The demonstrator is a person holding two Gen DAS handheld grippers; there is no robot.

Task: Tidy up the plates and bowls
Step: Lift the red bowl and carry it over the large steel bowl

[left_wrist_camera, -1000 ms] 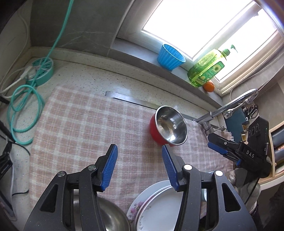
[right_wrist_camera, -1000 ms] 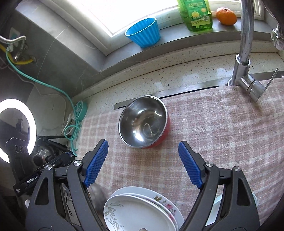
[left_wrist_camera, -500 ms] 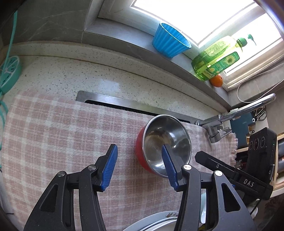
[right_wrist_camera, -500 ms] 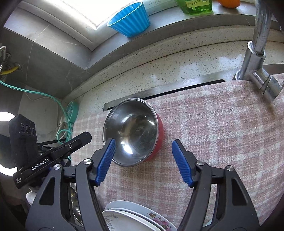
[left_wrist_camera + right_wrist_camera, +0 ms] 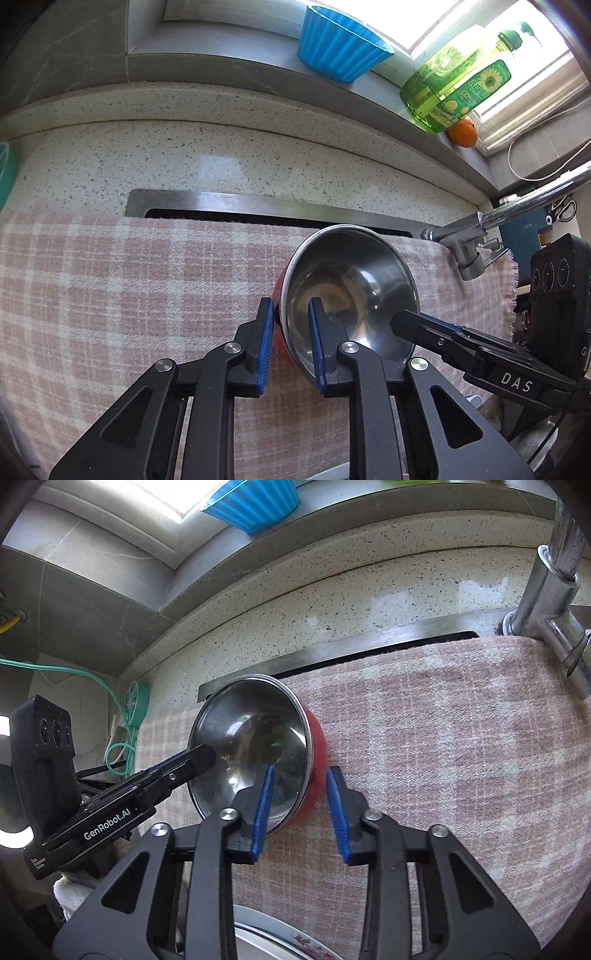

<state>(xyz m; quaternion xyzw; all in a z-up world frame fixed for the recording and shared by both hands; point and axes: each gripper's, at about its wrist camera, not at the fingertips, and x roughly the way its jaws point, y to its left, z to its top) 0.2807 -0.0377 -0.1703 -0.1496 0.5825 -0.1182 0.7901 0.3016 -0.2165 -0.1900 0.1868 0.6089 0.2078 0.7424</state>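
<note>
Left wrist view: the left gripper (image 5: pixel 291 339) has just been closing its jaws, which now pinch the near-left rim of the red bowl (image 5: pixel 351 291) with a steel inside, standing on the checked cloth (image 5: pixel 129 295) over the surface.

Right wrist view: the right gripper (image 5: pixel 299 808), jaws also just closing, pinches the same bowl's right wall. A flowered plate (image 5: pixel 280 941) lies below.

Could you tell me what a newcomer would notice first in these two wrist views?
First, the red bowl with a steel inside tipped on the pink checked cloth, gripped on opposite rims by the left hand-held gripper and the right hand-held gripper, whose jaws have just been closing astride its wall. Next, the bright windowsill behind: a blue fluted cup, a green soap bottle and an orange.
</note>
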